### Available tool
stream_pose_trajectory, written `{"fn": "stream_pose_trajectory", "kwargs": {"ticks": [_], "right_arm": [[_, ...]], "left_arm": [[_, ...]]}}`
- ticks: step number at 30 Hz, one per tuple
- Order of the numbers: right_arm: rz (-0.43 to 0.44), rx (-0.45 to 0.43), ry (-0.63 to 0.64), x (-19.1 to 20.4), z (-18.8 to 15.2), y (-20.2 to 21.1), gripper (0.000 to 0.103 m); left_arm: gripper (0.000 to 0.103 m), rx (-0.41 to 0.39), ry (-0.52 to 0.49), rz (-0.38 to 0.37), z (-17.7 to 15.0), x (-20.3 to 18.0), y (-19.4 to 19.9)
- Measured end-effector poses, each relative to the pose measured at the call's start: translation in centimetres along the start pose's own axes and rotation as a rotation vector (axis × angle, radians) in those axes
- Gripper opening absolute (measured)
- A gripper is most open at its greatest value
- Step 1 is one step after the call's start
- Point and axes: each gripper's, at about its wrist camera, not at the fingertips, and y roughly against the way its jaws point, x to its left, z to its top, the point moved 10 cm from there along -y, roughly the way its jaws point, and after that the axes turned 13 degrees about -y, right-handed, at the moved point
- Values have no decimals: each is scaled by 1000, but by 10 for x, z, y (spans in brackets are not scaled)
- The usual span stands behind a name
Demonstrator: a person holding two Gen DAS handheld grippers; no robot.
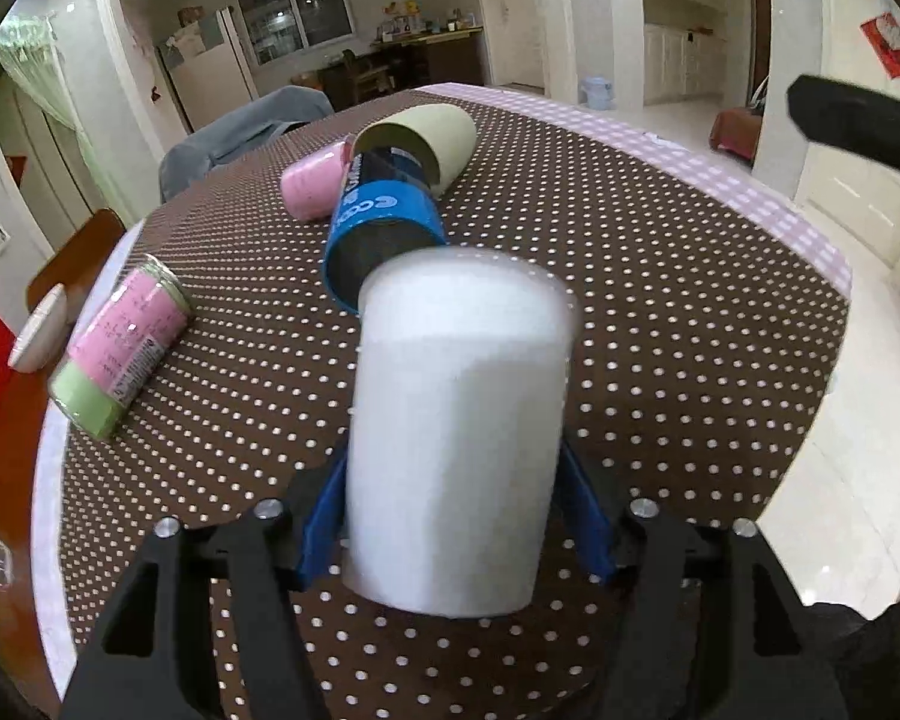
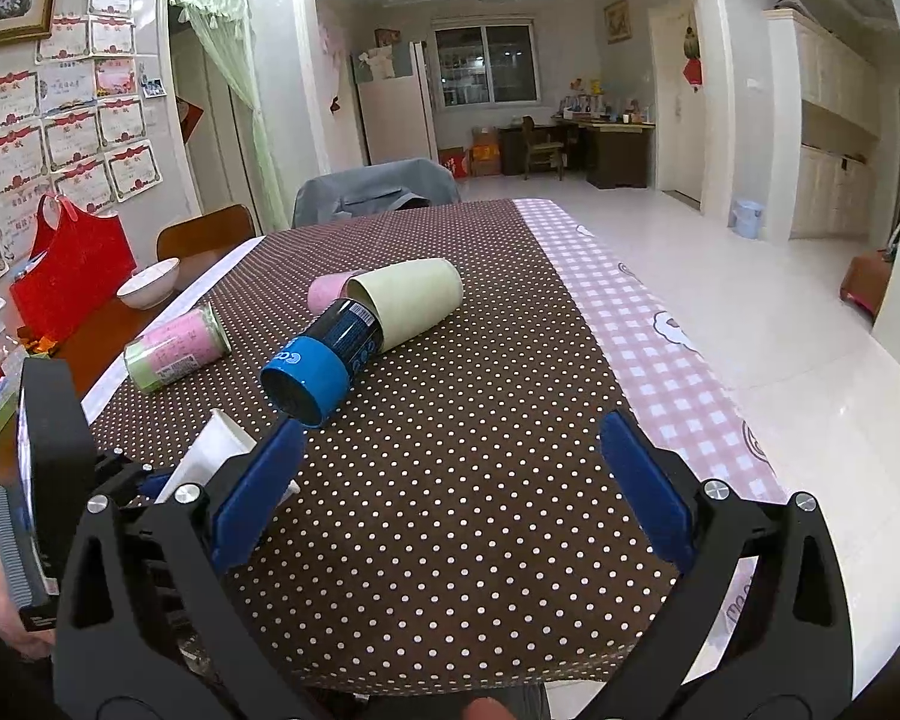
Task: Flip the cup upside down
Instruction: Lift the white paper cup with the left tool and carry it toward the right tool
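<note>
My left gripper (image 1: 456,474) is shut on a white cup (image 1: 456,432), its blue fingers (image 1: 324,516) pressing both sides. The cup is tilted and held just above the dotted brown tablecloth (image 1: 660,300). Which end is the mouth I cannot tell. In the right wrist view a corner of the white cup (image 2: 210,456) shows at lower left beside the left gripper's body. My right gripper (image 2: 450,480) is open and empty above the tablecloth (image 2: 480,480), near its front edge.
A blue-and-black cup (image 1: 384,228) lies on its side, partly inside a pale green cup (image 1: 432,138), with a pink cup (image 1: 312,186) behind. A pink-and-green jar (image 1: 120,348) lies at left. A white bowl (image 2: 148,283) and red bag (image 2: 72,270) sit beyond the left edge.
</note>
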Motion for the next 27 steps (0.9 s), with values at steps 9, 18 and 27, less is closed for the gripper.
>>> {"fn": "stream_pose_trajectory", "kwargs": {"ticks": [9, 18, 27], "right_arm": [[15, 10, 1, 7, -2, -3, 97], [39, 31, -5, 11, -1, -9, 97], [106, 71, 5, 24, -3, -17, 97]], "left_arm": [[82, -26, -15, 65, 2, 6, 11], [82, -78, 66, 77, 2, 22, 27], [82, -151, 152, 113, -4, 37, 60]]}}
